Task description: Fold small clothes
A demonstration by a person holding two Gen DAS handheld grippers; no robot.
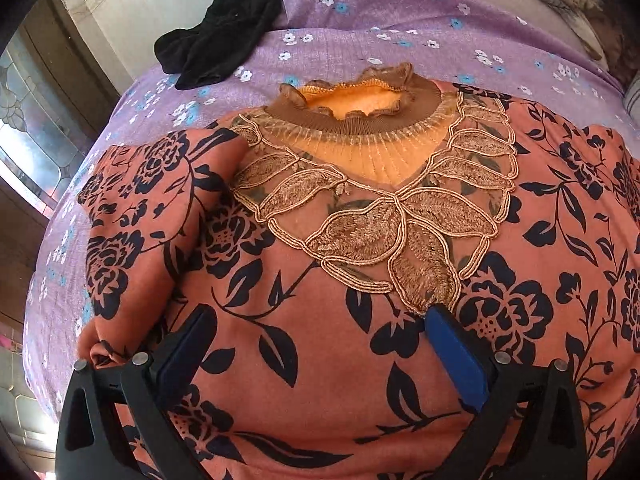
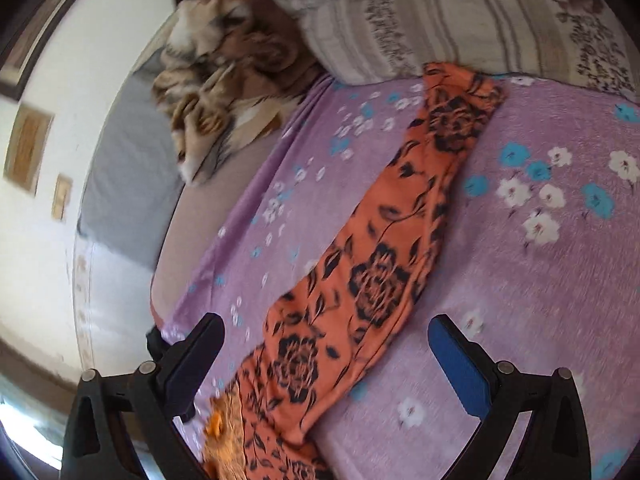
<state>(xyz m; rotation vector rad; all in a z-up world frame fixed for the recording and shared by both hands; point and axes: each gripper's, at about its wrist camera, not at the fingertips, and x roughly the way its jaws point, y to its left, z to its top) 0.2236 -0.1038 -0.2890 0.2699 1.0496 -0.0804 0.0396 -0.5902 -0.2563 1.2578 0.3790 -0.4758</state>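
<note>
My left gripper (image 1: 320, 320) was black plastic, angular linkage arms with triangular cut-outs, round silver pins at the joints, blue pads (image 1: 456, 356) lining the fingers, my right gripper (image 2: 326, 330) looked the same, black frame, silver pins, blue pad (image 2: 460, 368).

Top (image 1: 320, 360): salmon-orange w/ navy-black roses and leaves. Neck trim (image 1: 384, 216): tan-gold corded leaf embroidery; collar (image 1: 352, 120) brown, ribbed, ruffled edge, orange-yellow lining inside. Sleeve (image 2: 384, 240), right view: brighter orange, same dark rose print. Sheet (image 1: 360, 32): lilac w/ small white and teal-blue flowers. Far left: plain black cloth (image 1: 224, 36). Blanket (image 2: 224, 80): brown/cream/tan tiger print. Pillow (image 2: 440, 20): cream w/ grey-brown stripes, brown flowers. Pads (image 1: 456, 356): blue.
</note>
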